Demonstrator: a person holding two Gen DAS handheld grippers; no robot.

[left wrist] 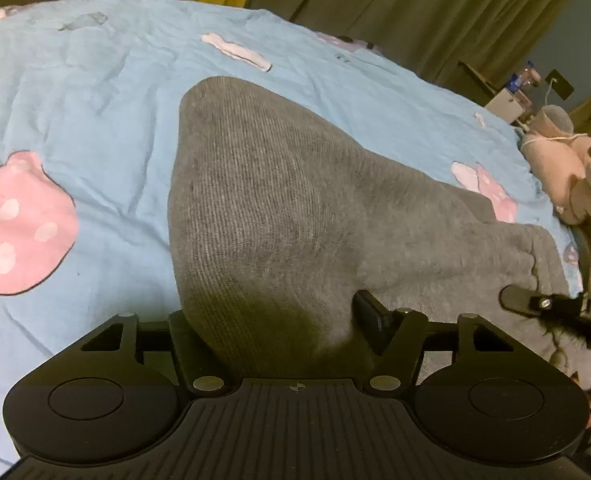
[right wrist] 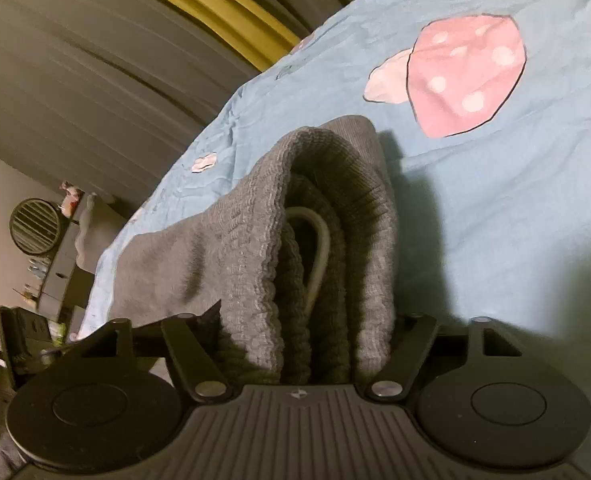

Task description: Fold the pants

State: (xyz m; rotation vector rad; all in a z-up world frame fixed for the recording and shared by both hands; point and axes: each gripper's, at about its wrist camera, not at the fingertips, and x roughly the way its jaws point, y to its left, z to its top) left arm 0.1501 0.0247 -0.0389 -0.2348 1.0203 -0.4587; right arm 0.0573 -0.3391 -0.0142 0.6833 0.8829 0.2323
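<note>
Grey knit pants [left wrist: 279, 208] lie on a bed under a light blue quilt [left wrist: 95, 120] printed with pink mushrooms. In the left wrist view the garment runs from a rounded end at the far middle down to the near edge, with its bulk spreading to the right.

Left tongs [left wrist: 283, 328]: the cloth rises as a ridge between the two fingers and fills the gap. The fingers flank it closely, but whether the pads actually press cannot be told from this view.

Right tongs [right wrist: 303, 344]: the ribbed waistband [right wrist: 327, 216], doubled into several layers with a pale drawstring [right wrist: 315, 248] looped inside, stands bunched between the fingers. The jaws sit wide around this thick bundle; contact on both sides looks likely, though a firm pinch cannot be confirmed. In the left wrist view the right tongs appear at the near right edge of the garment.

Assessment: the step in hand appears to be securing two points of the pants ahead of a fold. To do it well, both tongs should bite through every layer rather than the top one only, with the drawstring tucked inside. The two holds should keep the edge between them taut and level, so the fold lands square on the quilt without dragging it.
</note>
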